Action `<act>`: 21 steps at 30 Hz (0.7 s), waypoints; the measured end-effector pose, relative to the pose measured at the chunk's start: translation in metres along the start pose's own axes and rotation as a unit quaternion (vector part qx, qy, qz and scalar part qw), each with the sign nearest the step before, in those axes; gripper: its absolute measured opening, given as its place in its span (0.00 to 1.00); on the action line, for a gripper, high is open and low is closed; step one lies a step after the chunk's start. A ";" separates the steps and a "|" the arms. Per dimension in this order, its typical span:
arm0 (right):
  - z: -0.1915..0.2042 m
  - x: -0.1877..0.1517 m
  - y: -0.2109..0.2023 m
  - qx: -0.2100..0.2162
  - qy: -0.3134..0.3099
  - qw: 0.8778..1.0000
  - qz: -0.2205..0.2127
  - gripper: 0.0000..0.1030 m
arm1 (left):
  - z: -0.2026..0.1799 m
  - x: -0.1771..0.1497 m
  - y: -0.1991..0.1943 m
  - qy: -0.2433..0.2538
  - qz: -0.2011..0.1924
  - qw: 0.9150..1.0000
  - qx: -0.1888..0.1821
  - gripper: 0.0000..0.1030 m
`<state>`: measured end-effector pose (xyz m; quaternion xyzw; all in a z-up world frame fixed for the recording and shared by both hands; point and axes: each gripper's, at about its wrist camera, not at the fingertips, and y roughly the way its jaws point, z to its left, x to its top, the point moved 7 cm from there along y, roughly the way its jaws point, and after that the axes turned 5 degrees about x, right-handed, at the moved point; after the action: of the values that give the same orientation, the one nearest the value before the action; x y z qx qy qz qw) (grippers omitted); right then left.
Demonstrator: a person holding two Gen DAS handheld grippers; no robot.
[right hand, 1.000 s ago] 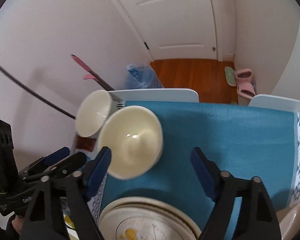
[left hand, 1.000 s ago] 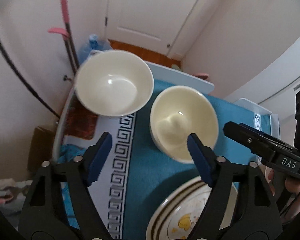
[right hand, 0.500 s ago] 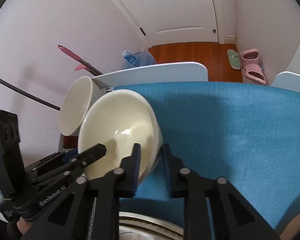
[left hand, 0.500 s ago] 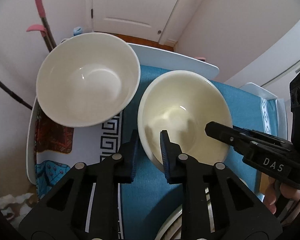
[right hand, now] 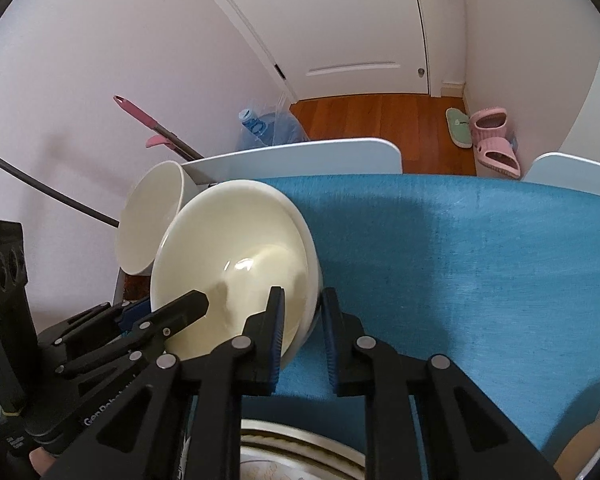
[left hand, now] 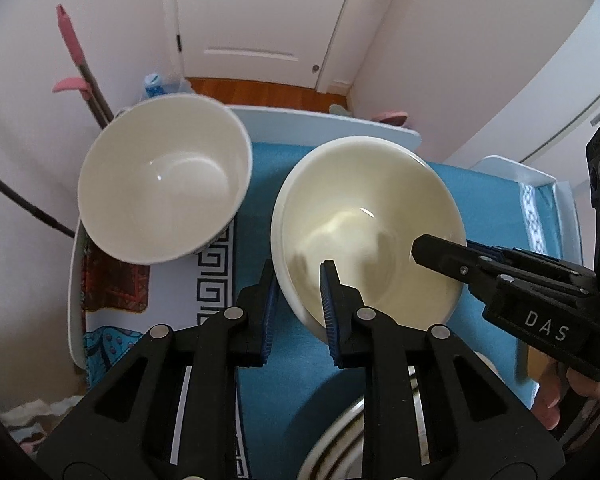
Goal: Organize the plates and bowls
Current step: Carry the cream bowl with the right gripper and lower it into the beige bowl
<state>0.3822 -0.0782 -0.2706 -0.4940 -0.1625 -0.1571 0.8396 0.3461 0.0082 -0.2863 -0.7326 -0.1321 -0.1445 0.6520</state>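
A cream bowl (left hand: pixel 370 220) sits on the blue tablecloth (left hand: pixel 260 184); it looks like two nested bowls. My left gripper (left hand: pixel 298 300) is shut on its near-left rim. My right gripper (right hand: pixel 302 322) is shut on its right rim, where the bowl (right hand: pixel 236 260) tilts towards the camera. The right gripper also shows in the left wrist view (left hand: pixel 460 252). A white deeper bowl (left hand: pixel 164 184) stands to the left, apart from the cream one; it also shows in the right wrist view (right hand: pixel 150 220). A striped plate (left hand: pixel 340 444) lies below the grippers.
White chair backs (right hand: pixel 300 156) stand at the table's far edge. A pink-handled mop (left hand: pixel 76 56) and a water jug (right hand: pixel 268 128) stand by the wall. Slippers (right hand: pixel 494 140) lie on the wooden floor. Another chair (left hand: pixel 516 168) is at the right.
Both grippers went from open to shut on the cream bowl's rim, and the bowl now looms larger and tilts in the right wrist view.
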 end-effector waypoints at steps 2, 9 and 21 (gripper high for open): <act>0.000 0.001 -0.009 -0.001 -0.002 1.000 -0.006 0.16 | -0.002 0.004 -0.008 0.002 -0.007 1.000 -0.004 0.18; -0.003 0.001 -0.069 -0.007 -0.012 0.999 -0.048 0.16 | -0.038 0.011 -0.057 0.023 -0.040 0.999 -0.016 0.18; -0.064 -0.045 -0.192 -0.024 -0.021 0.994 -0.107 0.16 | -0.162 -0.020 -0.120 0.058 -0.081 0.994 -0.034 0.18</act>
<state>0.2680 -0.2187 -0.1697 -0.4969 -0.2282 -0.2390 0.8024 0.2753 -0.1386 -0.1665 -0.7317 -0.1481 -0.2436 0.6192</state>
